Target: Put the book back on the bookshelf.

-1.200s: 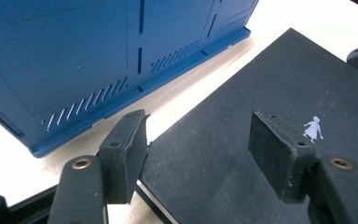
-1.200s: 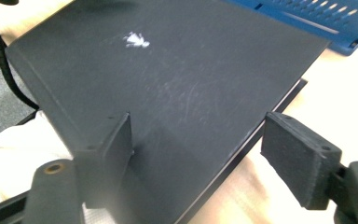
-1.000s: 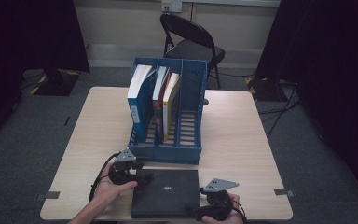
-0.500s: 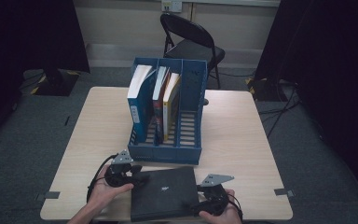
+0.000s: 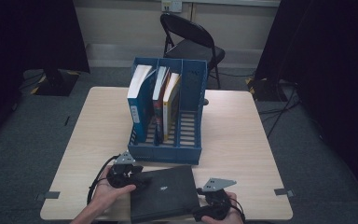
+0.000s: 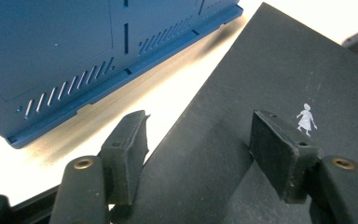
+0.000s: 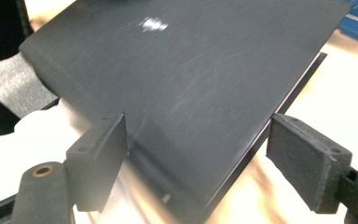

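Black book (image 5: 164, 192) lies at the counter's (image 5: 242, 140) lower centre, left edge tilting up. Left tool (image 5: 131, 176) and right tool (image 5: 206, 206) both gape wide, jaws astride its edges without pressing. Close both squarely before lifting toward the blue file rack (image 5: 192, 112).

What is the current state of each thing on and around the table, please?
Black book: closed, tilted, one side raised off the table.
Left gripper: open, fingers straddling the book's edge; they have just been opening.
Right gripper: open around the book's edge.
Blue file holder: upright, three books in it, right compartment empty.
Folding chair: unfolded, unoccupied.
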Tool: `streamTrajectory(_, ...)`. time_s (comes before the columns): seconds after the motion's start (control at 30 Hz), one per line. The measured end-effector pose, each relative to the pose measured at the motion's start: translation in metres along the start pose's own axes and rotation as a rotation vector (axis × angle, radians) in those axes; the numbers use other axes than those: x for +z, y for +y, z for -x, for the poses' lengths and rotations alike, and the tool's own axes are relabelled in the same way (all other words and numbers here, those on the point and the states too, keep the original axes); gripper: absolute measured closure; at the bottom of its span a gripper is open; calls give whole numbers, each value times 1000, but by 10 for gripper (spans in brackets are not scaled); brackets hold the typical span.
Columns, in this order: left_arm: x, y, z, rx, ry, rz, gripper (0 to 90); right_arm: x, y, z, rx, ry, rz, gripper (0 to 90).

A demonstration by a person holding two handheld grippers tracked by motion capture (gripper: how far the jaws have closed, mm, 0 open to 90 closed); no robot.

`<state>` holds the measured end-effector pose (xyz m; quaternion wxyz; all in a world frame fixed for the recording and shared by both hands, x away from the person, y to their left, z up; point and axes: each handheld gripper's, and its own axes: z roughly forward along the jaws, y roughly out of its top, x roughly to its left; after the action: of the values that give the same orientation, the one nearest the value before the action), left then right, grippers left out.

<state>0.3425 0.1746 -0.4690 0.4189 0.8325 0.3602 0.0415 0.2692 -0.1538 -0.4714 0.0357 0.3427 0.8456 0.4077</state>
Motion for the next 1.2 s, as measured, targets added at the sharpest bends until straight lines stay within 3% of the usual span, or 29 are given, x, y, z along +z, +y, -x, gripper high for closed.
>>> streamTrajectory(0.07,1,1,-2,-11,-6,-1,367,-2,-3,-5,-33,-29,-2,194)
streamTrajectory(0.13,1,1,-2,-10,-15,-3,372,-2,-4,-7,-40,-35,-7,245)
streamTrajectory(0.23,1,1,-1,0,-20,-3,419,-1,-4,-6,-47,-28,-14,246)
streamTrajectory(0.53,-8,-2,4,23,1,-25,431,0,-1,2,-39,3,-17,301)
streamTrajectory(0.7,-15,-6,4,35,-26,-58,429,-1,1,8,-32,-10,-8,353)
streamTrajectory(0.9,-11,-4,2,11,-44,-42,445,-1,3,11,-24,-18,-4,366)
streamTrajectory(1.07,-1,2,6,12,-31,-15,464,-1,2,11,-21,-15,-3,367)
streamTrajectory(1.2,-3,1,6,4,-33,-25,503,-1,3,11,-13,-15,-4,379)
